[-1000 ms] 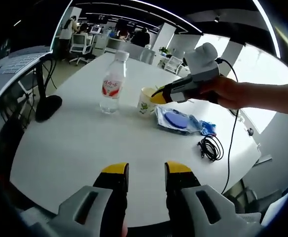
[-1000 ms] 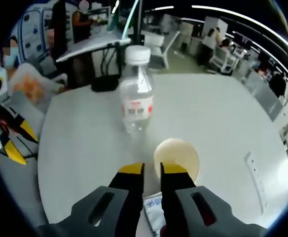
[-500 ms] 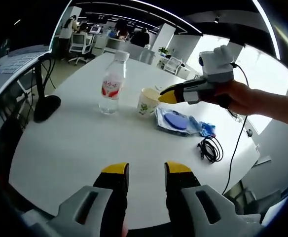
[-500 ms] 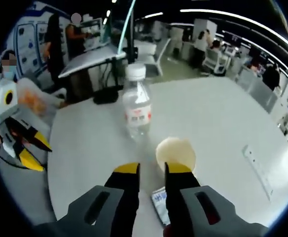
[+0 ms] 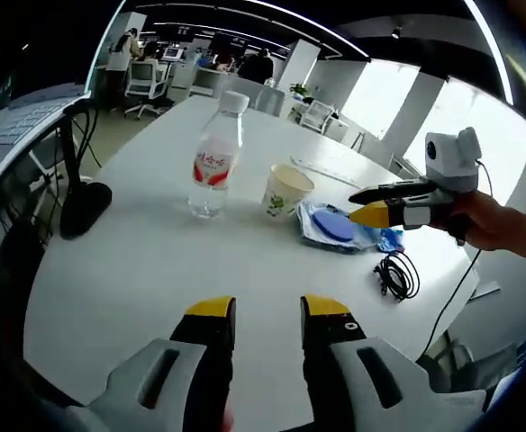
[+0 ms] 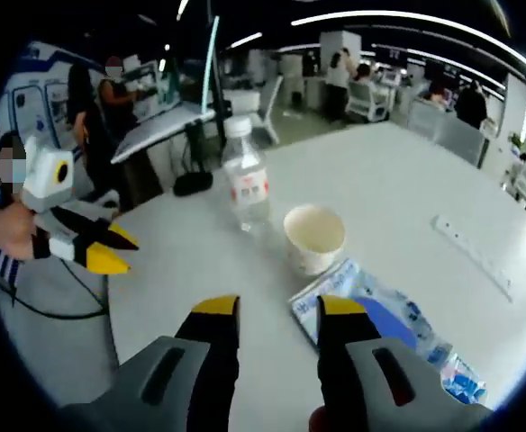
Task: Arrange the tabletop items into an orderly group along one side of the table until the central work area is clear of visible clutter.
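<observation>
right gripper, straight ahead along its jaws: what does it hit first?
Probably the paper cup. The right gripper is open over bare table, with the plastic packet just beside its right jaw. The bottle stands farther, left of that line. Depth is uncertain.

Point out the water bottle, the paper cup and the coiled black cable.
water bottle (image 5: 213, 166): left gripper view, on its red label.
paper cup (image 6: 314, 238): right gripper view, on its rim.
coiled black cable (image 5: 396, 276): left gripper view, on the coil.
</observation>
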A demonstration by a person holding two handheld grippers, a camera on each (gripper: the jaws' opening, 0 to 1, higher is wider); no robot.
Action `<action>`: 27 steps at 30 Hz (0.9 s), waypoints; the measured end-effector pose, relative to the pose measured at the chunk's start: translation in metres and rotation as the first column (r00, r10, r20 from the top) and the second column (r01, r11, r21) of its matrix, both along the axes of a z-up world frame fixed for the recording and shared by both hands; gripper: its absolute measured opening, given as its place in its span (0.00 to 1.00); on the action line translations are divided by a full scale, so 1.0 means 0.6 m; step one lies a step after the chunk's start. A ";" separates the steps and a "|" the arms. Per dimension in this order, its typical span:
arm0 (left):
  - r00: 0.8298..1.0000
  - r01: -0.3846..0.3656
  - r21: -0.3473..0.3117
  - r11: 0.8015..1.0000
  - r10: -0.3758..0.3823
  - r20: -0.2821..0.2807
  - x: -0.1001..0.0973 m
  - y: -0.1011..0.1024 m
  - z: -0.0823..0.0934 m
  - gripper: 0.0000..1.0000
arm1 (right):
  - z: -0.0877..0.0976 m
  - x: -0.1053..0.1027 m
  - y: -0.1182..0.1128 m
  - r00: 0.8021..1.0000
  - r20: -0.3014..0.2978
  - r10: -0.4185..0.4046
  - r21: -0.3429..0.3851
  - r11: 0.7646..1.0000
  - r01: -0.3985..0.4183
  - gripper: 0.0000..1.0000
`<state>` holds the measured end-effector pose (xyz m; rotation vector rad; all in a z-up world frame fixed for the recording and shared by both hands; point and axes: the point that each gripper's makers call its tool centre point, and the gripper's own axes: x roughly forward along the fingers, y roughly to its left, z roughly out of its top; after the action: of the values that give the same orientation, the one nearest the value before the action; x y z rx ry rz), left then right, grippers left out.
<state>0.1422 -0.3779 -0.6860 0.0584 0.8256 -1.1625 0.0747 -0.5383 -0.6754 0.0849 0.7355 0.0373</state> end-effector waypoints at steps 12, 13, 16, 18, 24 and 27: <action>1.000 -0.015 0.007 1.000 0.015 0.003 0.044 0.001 -0.010 0.28 | -0.052 -0.171 -0.032 0.976 -0.063 -0.208 0.070 0.975 0.213 0.35; 1.000 -0.016 0.009 1.000 0.016 0.003 0.046 0.002 -0.013 0.28 | -0.055 -0.187 -0.032 0.973 -0.072 -0.219 0.072 0.972 0.224 0.36; 1.000 -0.022 0.012 1.000 0.022 -0.003 0.052 0.004 -0.017 0.28 | -0.058 -0.215 -0.034 0.961 -0.075 -0.267 0.083 0.958 0.273 0.36; 1.000 -0.026 0.012 1.000 0.026 -0.008 0.057 0.003 -0.019 0.28 | -0.059 -0.234 -0.036 0.948 -0.074 -0.310 0.096 0.944 0.316 0.37; 1.000 -0.014 -0.003 1.000 0.014 0.015 0.073 -0.015 -0.005 0.28 | -0.060 -0.281 -0.036 0.912 -0.063 -0.405 0.137 0.902 0.410 0.37; 1.000 0.007 0.000 1.000 -0.007 0.027 0.078 -0.020 -0.003 0.29 | -0.063 -0.302 -0.036 0.899 -0.067 -0.433 0.145 0.887 0.438 0.37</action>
<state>0.1891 -0.3900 -0.6876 0.0768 0.8015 -1.1659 -0.1066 -0.5597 -0.7130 0.4019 0.7315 -0.3388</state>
